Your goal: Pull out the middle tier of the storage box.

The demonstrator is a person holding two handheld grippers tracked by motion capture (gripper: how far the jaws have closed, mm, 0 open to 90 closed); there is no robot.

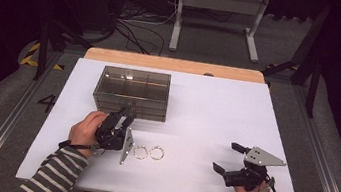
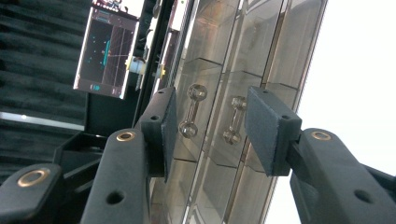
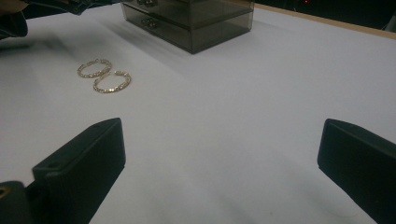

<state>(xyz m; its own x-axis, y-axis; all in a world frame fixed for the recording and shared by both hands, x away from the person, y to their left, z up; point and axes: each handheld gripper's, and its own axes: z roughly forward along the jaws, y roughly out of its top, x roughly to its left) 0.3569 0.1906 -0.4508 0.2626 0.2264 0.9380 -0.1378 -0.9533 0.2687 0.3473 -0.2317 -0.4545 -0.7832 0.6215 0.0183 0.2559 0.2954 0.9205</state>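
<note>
A smoky see-through drawer box [image 1: 131, 90] stands at the back left of the white table [image 1: 206, 111]. My left gripper [image 1: 125, 118] is turned on its side and points at the box front. In the left gripper view its jaws [image 2: 215, 128] are open around two small clear drawer handles [image 2: 192, 112] [image 2: 232, 120], and the pads [image 2: 268, 128] touch neither. Two gold bracelets [image 1: 140, 151] [image 1: 157, 152] lie on the table just right of the left hand. My right gripper [image 1: 225, 156] rests open at the front right, with the bracelets [image 3: 94, 67] [image 3: 112, 81] and the box [image 3: 196, 18] ahead of it.
A wooden strip [image 1: 175, 65] runs along the table's far edge. Beyond it are cables and a white metal stand [image 1: 218, 12] on the floor. A lit screen [image 2: 105, 51] shows in the left gripper view behind the box.
</note>
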